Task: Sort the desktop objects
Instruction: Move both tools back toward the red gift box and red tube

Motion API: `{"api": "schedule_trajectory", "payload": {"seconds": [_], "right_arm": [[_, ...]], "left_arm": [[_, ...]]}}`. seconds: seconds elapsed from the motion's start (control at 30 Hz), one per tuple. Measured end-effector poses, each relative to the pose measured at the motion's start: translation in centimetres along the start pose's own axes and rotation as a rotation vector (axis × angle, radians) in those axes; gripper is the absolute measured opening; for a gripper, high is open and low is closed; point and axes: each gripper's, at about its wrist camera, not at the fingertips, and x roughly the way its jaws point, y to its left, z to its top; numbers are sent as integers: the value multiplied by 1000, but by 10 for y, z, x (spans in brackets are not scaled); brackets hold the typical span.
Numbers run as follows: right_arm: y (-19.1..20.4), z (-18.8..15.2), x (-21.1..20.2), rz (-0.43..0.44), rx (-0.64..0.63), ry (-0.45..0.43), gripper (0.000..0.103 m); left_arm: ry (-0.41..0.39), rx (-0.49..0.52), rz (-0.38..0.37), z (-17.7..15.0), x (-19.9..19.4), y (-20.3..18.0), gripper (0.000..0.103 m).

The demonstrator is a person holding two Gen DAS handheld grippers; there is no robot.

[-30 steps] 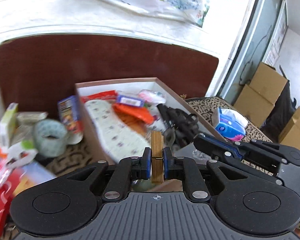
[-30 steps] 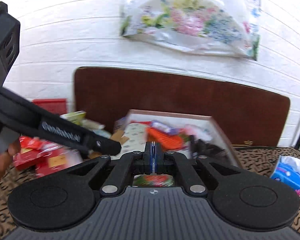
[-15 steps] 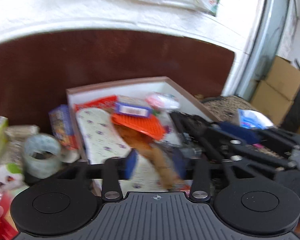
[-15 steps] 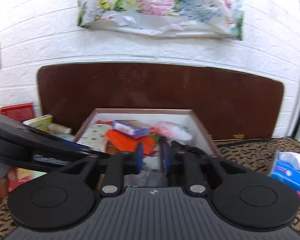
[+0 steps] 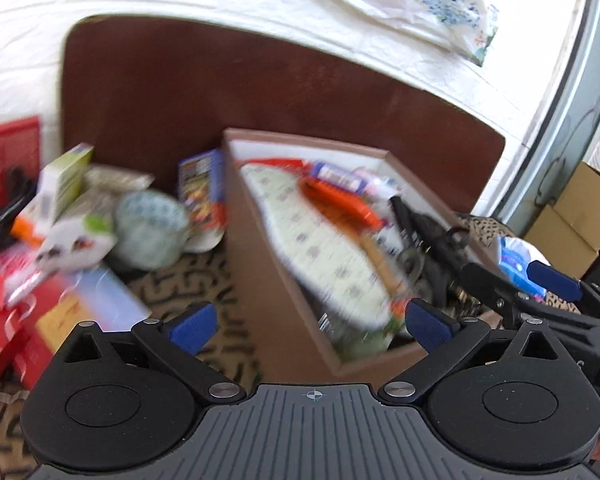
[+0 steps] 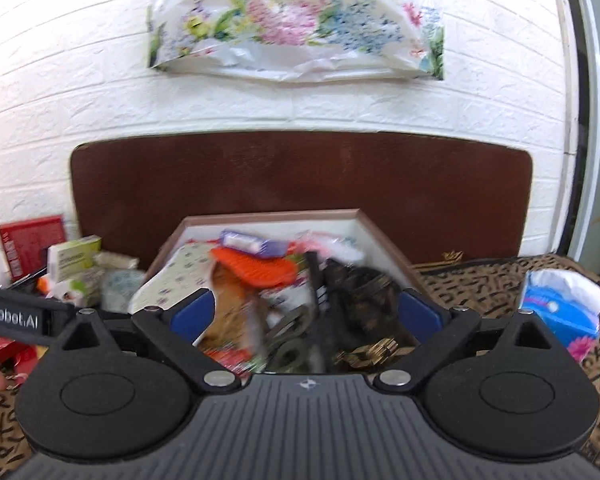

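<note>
- Your left gripper (image 5: pixel 310 322) sits at lower centre of its view, jaws opening, nothing between the pads; it straddles the near left wall of the box (image 5: pixel 260 272).
- Your right gripper (image 6: pixel 306 312) is low centre in its view, jaws opening too, nothing gripped; it hovers over the box (image 6: pixel 364 220) contents.
- Box is mid-frame, already holding a patterned pad (image 5: pixel 320 240), orange item (image 6: pixel 256 266), black clutter (image 6: pixel 352 292); much is blurred.
- Step looks like a drop-off just finishing, both grippers released over the box.
- Unsorted pile sits at left of the left view: tape roll (image 5: pixel 152 228), green-white carton (image 5: pixel 64 184), red packs (image 5: pixel 4 320).
- Tissue pack (image 6: pixel 560 308) lies at right, well apart from the box.
- Next move probably: swing the left gripper to that pile, pick one item, line jaws across it before closing.
</note>
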Motion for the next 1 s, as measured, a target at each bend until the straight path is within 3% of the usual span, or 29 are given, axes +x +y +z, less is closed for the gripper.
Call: {"api": "schedule_trajectory", "payload": {"seconds": [0.27, 0.47, 0.63, 0.8, 1.0], "right_arm": [[56, -12, -30, 72, -65, -16, 101], [106, -22, -41, 185, -136, 3, 102], [151, -34, -37, 267, -202, 56, 102], [205, -44, -22, 368, -326, 83, 102], [257, -51, 18, 525, -485, 123, 102]], "left_arm": [[22, -35, 69, -40, -53, 44, 103], [-19, -73, 213, -74, -104, 98, 103], [-19, -175, 316, -89, -130, 155, 103], [-56, -248, 309, -86, -145, 195, 103], [-39, -305, 269, -72, -125, 231, 99]]}}
